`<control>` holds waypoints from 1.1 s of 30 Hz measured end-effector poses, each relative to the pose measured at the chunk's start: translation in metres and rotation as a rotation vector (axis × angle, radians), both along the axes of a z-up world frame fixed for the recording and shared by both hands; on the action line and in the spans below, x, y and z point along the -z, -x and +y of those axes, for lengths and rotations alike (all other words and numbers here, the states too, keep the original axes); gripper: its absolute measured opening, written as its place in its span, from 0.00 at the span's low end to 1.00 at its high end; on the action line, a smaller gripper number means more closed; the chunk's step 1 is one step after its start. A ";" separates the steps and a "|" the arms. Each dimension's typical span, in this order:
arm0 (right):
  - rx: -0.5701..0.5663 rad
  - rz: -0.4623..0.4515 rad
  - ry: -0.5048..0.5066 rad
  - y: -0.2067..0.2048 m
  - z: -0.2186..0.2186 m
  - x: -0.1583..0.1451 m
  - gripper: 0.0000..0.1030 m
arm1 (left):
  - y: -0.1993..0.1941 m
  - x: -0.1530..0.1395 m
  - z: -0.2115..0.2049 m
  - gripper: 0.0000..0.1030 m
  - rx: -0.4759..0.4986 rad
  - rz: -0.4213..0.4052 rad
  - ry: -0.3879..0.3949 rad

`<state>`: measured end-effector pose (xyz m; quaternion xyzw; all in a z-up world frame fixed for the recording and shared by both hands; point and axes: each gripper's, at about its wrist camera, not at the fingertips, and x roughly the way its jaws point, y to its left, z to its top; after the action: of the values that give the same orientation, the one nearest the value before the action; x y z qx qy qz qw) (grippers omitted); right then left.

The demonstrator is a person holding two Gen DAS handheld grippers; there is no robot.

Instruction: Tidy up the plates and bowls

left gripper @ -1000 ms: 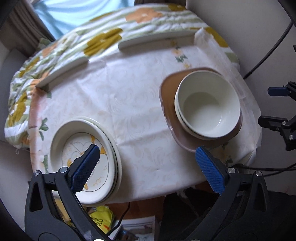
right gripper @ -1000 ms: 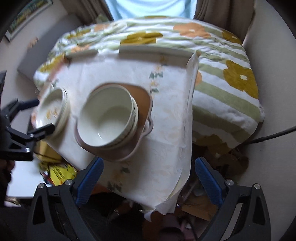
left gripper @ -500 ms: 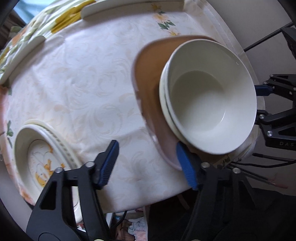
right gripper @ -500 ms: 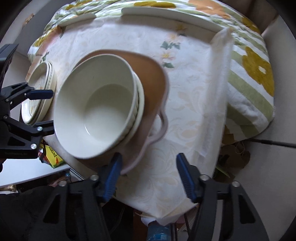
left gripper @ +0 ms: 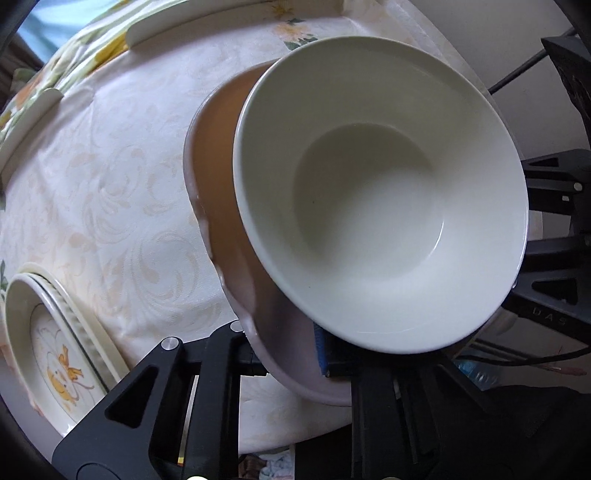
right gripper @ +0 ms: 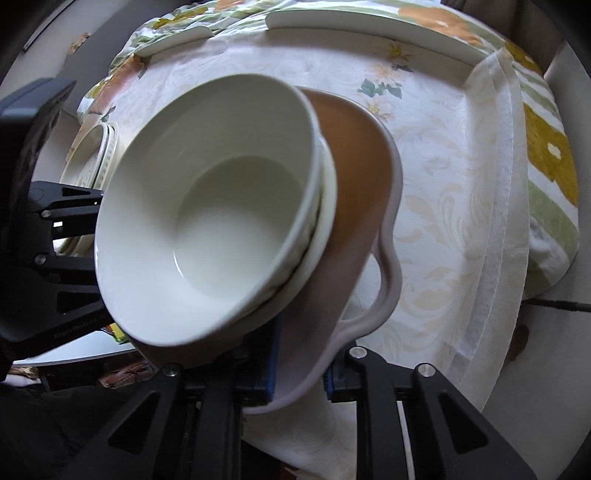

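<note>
A brown tray (left gripper: 218, 177) with a pale wavy rim lies on the white tablecloth and carries stacked white bowls (left gripper: 369, 206). My left gripper (left gripper: 286, 354) points down at the tray's near rim. Its jaws are closing, and the rim is pinched between the blue pads. In the right wrist view the same tray (right gripper: 358, 166) and bowls (right gripper: 207, 206) fill the middle. My right gripper (right gripper: 301, 369) is closing on the rim by the tray's handle loop, pads against both sides. The bowls hide part of each gripper's fingers.
A stack of flower-painted plates (left gripper: 55, 350) sits at the table's left edge. White curved rails (left gripper: 229, 18) line the far edge, with a floral quilt (right gripper: 546, 155) behind. Cables (left gripper: 517, 74) hang at the right. The table edge is just under both grippers.
Both grippers came down from above the table to the tray's near rim. Their jaws went from wide open to closed on that rim. Tray and bowls now fill both views.
</note>
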<state>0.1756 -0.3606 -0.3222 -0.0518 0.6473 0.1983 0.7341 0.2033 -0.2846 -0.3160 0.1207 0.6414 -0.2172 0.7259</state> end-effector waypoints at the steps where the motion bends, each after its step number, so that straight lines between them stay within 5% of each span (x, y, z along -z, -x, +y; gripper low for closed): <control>1: -0.011 -0.014 0.010 0.001 0.001 0.000 0.17 | 0.001 0.000 0.000 0.14 -0.002 -0.008 0.003; 8: -0.023 -0.046 -0.015 0.006 0.006 -0.008 0.17 | 0.013 -0.028 0.012 0.14 -0.003 -0.118 -0.020; 19: -0.126 -0.145 0.013 0.009 0.055 -0.068 0.17 | 0.029 -0.087 0.075 0.14 -0.101 -0.192 -0.016; 33: -0.111 -0.134 0.030 0.007 0.203 -0.068 0.17 | 0.030 -0.065 0.233 0.14 -0.083 -0.120 -0.016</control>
<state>0.1688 -0.1573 -0.2543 -0.1116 0.5957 0.2250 0.7629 0.1733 -0.0515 -0.2508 0.1125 0.6028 -0.1742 0.7705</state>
